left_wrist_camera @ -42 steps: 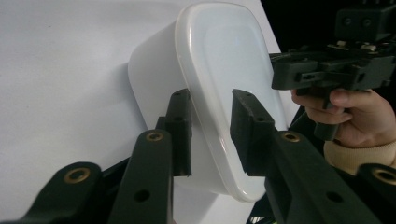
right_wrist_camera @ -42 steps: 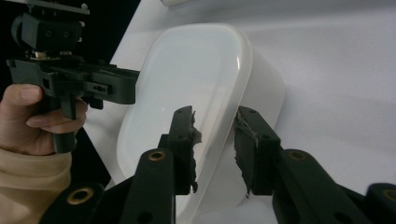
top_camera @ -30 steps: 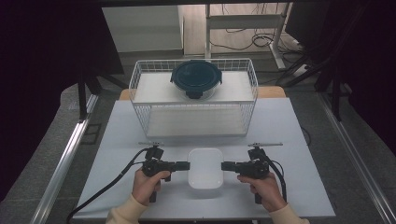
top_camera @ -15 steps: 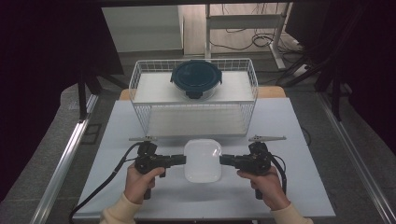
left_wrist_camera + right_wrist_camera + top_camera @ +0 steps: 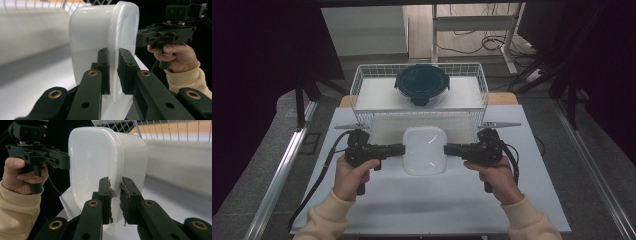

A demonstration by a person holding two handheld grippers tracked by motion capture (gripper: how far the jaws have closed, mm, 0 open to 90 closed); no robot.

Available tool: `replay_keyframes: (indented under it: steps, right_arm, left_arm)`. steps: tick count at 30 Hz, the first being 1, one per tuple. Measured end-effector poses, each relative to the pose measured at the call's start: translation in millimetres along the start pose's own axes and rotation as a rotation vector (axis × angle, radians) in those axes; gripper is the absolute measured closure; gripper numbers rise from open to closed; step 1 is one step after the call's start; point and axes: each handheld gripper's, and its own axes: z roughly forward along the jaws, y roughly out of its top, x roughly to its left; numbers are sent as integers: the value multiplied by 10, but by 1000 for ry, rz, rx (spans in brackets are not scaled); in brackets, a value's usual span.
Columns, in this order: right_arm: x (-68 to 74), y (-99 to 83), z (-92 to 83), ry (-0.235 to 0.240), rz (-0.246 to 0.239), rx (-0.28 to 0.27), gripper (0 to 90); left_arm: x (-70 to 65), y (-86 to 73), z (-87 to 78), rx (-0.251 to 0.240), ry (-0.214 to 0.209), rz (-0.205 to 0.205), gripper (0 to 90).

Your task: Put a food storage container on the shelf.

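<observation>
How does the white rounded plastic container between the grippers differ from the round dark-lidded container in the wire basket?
The white rounded plastic container is squarish and opaque white; the round dark-lidded container is circular with a dark blue lid. The white one is clamped by the left gripper and right gripper; the dark-lidded one sits untouched.

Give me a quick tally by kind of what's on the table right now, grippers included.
White containers: 1, the white container held between both grippers
Dark-lidded bowls: 1, the bowl in the basket
Wire baskets: 1, the basket
Grippers: 2, the left gripper and the right gripper, each clamped on the white container's rim
Total: 5
</observation>
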Motion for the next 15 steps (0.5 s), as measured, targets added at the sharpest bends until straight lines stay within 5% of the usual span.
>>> replay_keyframes:
  steps: [8, 15]
  right_arm:
    - [196, 436, -120, 30, -37, -51, 795]
    - [386, 773, -226, -6, -100, -72, 793]
  left_arm:
    - [-120, 367, -176, -48, 14, 46, 804]
    - [-232, 694, -307, -82, 15, 83, 803]
